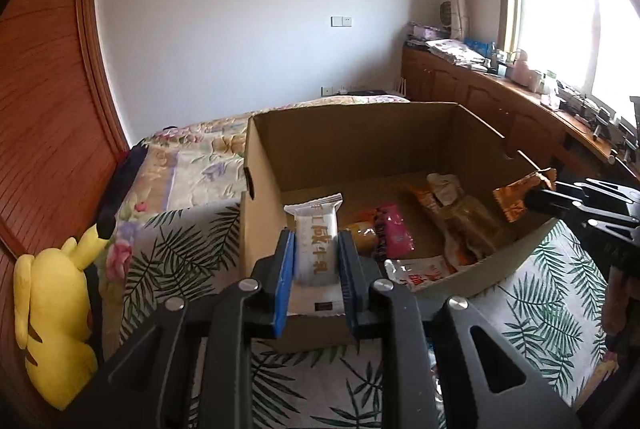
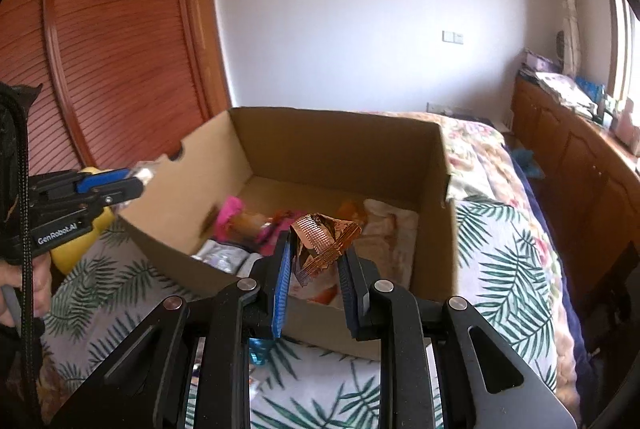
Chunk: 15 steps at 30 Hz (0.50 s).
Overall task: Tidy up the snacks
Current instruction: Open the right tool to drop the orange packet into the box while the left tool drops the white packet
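An open cardboard box (image 1: 264, 165) stands on the bed and holds several snack packets, among them a pink one (image 1: 394, 231) and a white-and-red one (image 1: 420, 271). My left gripper (image 1: 316, 249) is shut on a white snack packet (image 1: 316, 249) and holds it over the box's near wall. My right gripper (image 2: 316, 253) is shut on a crinkled orange-copper snack wrapper (image 2: 324, 239) above the box's near wall (image 2: 320, 321). The right gripper also shows in the left wrist view (image 1: 532, 199) at the box's right wall, with the orange wrapper (image 1: 516, 195). The left gripper shows in the right wrist view (image 2: 136, 179) at the box's left wall.
The box sits on a leaf-print cloth (image 1: 180, 253) over a floral bedspread (image 1: 192, 165). A yellow plush toy (image 1: 56, 313) leans at the left by the wooden wardrobe (image 1: 48, 109). A wooden cabinet (image 1: 500, 105) with clutter runs under the window on the right.
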Motion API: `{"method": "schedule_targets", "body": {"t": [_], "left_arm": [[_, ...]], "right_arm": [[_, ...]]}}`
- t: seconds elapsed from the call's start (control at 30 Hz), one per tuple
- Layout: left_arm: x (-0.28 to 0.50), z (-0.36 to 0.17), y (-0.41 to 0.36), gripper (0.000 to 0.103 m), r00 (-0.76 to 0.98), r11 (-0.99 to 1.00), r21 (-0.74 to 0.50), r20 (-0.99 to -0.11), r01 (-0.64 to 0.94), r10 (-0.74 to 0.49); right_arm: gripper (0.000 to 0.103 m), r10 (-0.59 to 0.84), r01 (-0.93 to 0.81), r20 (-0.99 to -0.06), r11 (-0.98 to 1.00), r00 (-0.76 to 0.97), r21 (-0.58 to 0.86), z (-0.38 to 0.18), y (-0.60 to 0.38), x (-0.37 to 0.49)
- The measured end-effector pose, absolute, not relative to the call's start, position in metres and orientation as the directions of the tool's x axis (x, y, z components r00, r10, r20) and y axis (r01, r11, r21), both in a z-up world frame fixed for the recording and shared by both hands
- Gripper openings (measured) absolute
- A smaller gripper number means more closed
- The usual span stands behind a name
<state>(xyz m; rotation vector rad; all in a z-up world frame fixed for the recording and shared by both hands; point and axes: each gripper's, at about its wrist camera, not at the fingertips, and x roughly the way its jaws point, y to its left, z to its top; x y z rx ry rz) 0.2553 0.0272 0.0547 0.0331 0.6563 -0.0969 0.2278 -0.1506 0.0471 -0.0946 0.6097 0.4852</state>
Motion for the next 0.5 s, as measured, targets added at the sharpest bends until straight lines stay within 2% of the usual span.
{"method": "schedule_targets", "body": {"t": [0.3,0.37,0.43,0.5], "left_arm": [[0.263,0.047,0.020,0.020,0.780,0.995,0.006,-0.621,0.099,-0.074],[0.264,0.046,0.018,0.023,0.780,0.995,0.003,-0.621,0.101,-0.077],[0.263,0.045,0.017,0.023,0.779,0.995,-0.003,-0.622,0.103,-0.082],[0.262,0.044,0.015,0.029,0.776,0.994,-0.006,-0.624,0.109,-0.089]], "right_arm": [[0.023,0.398,-0.442,-0.591,0.894,0.701,0.078,0.039,-0.156,0.238],[0.023,0.397,-0.439,-0.593,0.895,0.700,0.080,0.038,-0.156,0.238],[0.029,0.396,-0.435,-0.593,0.896,0.701,0.084,0.036,-0.157,0.238],[0.030,0.398,-0.438,-0.594,0.895,0.699,0.084,0.034,-0.157,0.238]]}}
